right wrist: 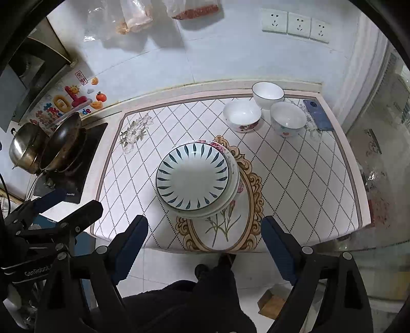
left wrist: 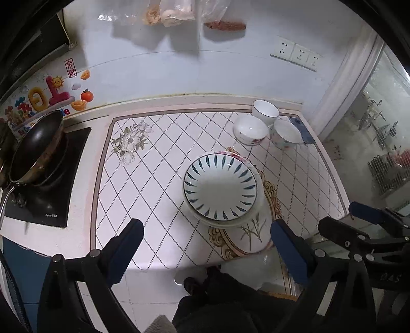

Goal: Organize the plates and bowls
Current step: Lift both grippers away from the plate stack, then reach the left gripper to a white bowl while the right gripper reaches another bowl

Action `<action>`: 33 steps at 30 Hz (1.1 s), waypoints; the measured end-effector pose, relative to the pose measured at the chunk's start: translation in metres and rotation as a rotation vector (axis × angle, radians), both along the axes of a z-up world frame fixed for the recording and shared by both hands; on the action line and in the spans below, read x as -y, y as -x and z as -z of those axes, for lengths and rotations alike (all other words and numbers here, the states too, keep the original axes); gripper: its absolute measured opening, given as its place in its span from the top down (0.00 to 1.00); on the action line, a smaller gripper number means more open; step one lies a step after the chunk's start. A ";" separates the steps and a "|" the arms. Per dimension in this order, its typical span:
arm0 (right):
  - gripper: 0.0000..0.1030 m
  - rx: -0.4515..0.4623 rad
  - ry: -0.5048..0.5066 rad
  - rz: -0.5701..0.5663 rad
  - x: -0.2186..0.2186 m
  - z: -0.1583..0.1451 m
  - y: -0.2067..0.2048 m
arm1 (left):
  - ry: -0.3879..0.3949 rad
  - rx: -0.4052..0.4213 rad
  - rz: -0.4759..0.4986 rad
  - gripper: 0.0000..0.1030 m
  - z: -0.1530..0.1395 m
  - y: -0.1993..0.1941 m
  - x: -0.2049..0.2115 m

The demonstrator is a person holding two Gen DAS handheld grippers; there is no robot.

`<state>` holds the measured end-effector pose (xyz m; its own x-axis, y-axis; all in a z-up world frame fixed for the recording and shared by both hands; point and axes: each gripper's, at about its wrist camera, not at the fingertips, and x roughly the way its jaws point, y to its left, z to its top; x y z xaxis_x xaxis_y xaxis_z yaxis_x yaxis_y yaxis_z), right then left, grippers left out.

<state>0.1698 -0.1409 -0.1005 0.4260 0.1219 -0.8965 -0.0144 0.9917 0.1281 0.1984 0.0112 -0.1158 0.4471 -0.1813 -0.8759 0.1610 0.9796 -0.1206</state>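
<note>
A stack of plates [left wrist: 220, 188] [right wrist: 192, 176] sits mid-counter, with a white plate with blue leaf marks on top and a pink-flowered plate beneath. Three white bowls stand apart at the back right: one plain with a dark rim [left wrist: 265, 111] [right wrist: 267, 94], one with red flowers [left wrist: 251, 129] [right wrist: 242, 115], one with small prints [left wrist: 286, 134] [right wrist: 288, 119]. My left gripper [left wrist: 207, 248] is open and empty, above the counter's front edge, short of the stack. My right gripper [right wrist: 205, 243] is open and empty, also in front of the stack; it shows at the right of the left wrist view [left wrist: 358, 222].
The counter has a patterned cover [right wrist: 307, 179]. A dark wok [left wrist: 36, 146] [right wrist: 64, 141] sits on a black cooktop [left wrist: 48, 194] at the left, with a steel pot [right wrist: 24, 146] beside it. A blue phone [right wrist: 317, 115] lies at the back right corner. Wall sockets [right wrist: 294, 23] and hanging bags [left wrist: 174, 12] are above.
</note>
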 end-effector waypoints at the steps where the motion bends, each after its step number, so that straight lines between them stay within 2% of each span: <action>1: 0.11 -0.004 -0.009 -0.001 0.000 -0.001 0.004 | 0.003 0.000 0.002 0.01 -0.001 0.001 0.001; 6: 0.10 0.000 -0.041 -0.003 0.008 -0.008 0.004 | -0.035 0.033 -0.032 0.02 -0.004 -0.013 0.009; 8: 0.10 0.006 -0.050 0.000 0.015 -0.007 -0.007 | -0.026 0.037 -0.042 0.01 -0.002 -0.026 0.012; 12: 0.10 0.012 -0.075 0.012 0.035 0.002 -0.039 | -0.039 0.048 -0.079 0.01 0.009 -0.069 0.019; 14: 0.10 0.008 -0.104 0.035 0.050 0.012 -0.065 | -0.026 0.016 -0.089 0.01 0.020 -0.101 0.023; 18: 0.10 -0.007 -0.211 0.106 0.090 0.043 -0.133 | 0.023 -0.058 -0.082 0.03 0.051 -0.167 0.041; 21: 0.10 -0.054 -0.273 0.149 0.117 0.075 -0.184 | 0.058 -0.103 -0.091 0.05 0.074 -0.211 0.056; 24: 0.10 -0.103 -0.332 0.167 0.138 0.109 -0.231 | 0.058 -0.143 -0.089 0.09 0.099 -0.252 0.076; 26: 0.11 -0.125 -0.356 0.175 0.146 0.129 -0.256 | 0.052 -0.176 -0.086 0.15 0.117 -0.278 0.089; 27: 0.11 -0.139 -0.361 0.179 0.150 0.140 -0.269 | 0.054 -0.198 -0.078 0.20 0.127 -0.289 0.095; 30: 0.17 -0.178 -0.387 0.193 0.158 0.168 -0.300 | 0.046 -0.261 -0.068 0.27 0.154 -0.316 0.110; 33: 0.26 -0.230 -0.414 0.221 0.163 0.196 -0.323 | 0.052 -0.309 -0.041 0.27 0.176 -0.337 0.123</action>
